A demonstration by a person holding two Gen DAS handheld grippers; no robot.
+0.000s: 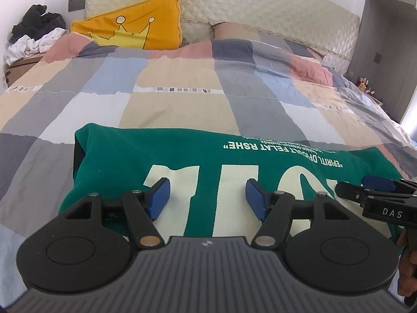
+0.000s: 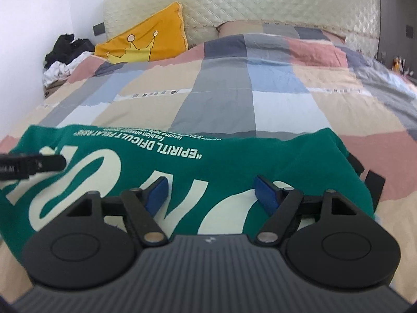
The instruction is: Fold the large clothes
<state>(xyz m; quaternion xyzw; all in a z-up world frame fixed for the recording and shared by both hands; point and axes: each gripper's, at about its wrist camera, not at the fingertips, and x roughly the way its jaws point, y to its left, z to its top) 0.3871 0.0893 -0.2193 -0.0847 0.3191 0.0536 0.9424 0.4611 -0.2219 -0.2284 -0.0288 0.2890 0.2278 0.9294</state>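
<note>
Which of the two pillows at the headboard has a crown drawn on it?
The yellow pillow, propped on the left against the quilted headboard. The other, a plain beige pillow beside it, shows no drawing.

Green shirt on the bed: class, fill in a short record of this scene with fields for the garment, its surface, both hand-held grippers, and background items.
garment: green shirt, folded, cream lettering face up
surface: checked quilt on a bed
left hand-held gripper: open, over the shirt's near edge, holding nothing
right hand-held gripper: open, over the shirt's right part, holding nothing
background: yellow pillow against quilted headboard; pile of clothes at the left
</note>
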